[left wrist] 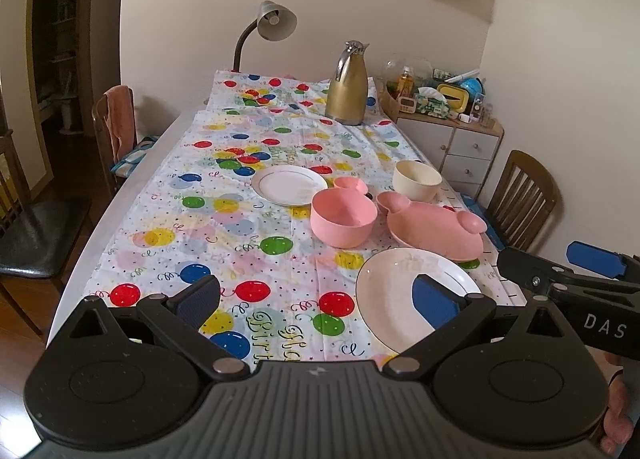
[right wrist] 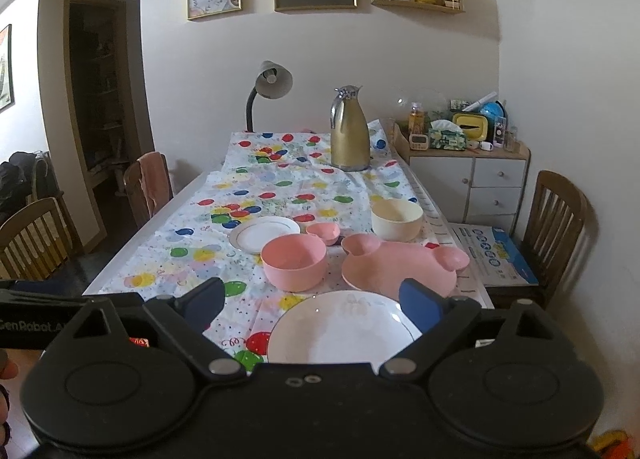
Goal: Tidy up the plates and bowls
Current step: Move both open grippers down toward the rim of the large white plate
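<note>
We see both tools spread wide and empty — left gripper, right gripper — large white plate nearest, pink bowl beyond, balloon tablecloth beneath.

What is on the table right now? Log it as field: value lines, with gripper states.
surface: table with balloon tablecloth
plates: large white plate nearest; small white plate farther back
bowls: pink bowl, cream bowl, small pink bowl
other dish: pink eared plate
background: gold jug
left gripper: open, empty
right gripper: open, empty
</note>
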`<state>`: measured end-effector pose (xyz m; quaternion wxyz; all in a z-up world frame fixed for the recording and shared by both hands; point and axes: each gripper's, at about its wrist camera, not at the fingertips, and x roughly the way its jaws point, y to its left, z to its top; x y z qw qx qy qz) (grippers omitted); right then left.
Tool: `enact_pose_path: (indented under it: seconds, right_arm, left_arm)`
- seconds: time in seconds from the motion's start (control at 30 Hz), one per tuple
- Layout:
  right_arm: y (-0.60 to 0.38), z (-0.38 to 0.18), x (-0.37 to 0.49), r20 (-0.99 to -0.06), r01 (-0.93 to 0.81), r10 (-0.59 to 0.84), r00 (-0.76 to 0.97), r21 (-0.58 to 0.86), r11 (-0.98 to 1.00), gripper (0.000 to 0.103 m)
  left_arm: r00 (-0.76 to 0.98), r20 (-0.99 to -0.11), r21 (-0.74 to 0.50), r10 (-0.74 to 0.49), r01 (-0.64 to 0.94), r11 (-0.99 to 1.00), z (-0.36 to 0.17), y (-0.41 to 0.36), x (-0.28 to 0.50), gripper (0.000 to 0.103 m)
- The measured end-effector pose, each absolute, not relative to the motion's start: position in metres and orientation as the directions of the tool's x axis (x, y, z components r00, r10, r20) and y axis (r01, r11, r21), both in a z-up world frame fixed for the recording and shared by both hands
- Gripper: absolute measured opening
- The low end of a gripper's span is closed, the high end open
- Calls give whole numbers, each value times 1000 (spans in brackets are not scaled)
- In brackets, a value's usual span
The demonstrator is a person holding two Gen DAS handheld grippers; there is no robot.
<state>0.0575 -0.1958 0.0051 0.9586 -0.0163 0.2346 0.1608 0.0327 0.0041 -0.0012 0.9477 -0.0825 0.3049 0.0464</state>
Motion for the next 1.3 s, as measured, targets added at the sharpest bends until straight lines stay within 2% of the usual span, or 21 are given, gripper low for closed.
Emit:
enact_pose_path:
  seconds: [0.57,0.73,0.83,1.13,1.3]
  right_arm:
    - [-208,-9,73,-477,-318,291,829,25,948,95]
    - [-220,-20,93,-504,-300,272,820,27,954,95]
    - [-228,-36,114,-550,-300,258,794,14,954,94]
    - [-249,-90,179,-677,-312,220,702,-15,950,83]
    - [-256,-115,214,-750,-338,241,617,25,941,71]
  left_arm:
    - [788,-616,-137,17,-129,982,-14,-8,56,103]
    - [762,-646,-122,46,-162,979,-29,-11,78,103]
    - [737,-674,-117,49,-172,978,-41,-15,94,103]
    - [652,-758,-121,11,-158,980,-83,-37,146,103]
    - [590,-807,-132,13,-202,970,-111,-43,174,103]
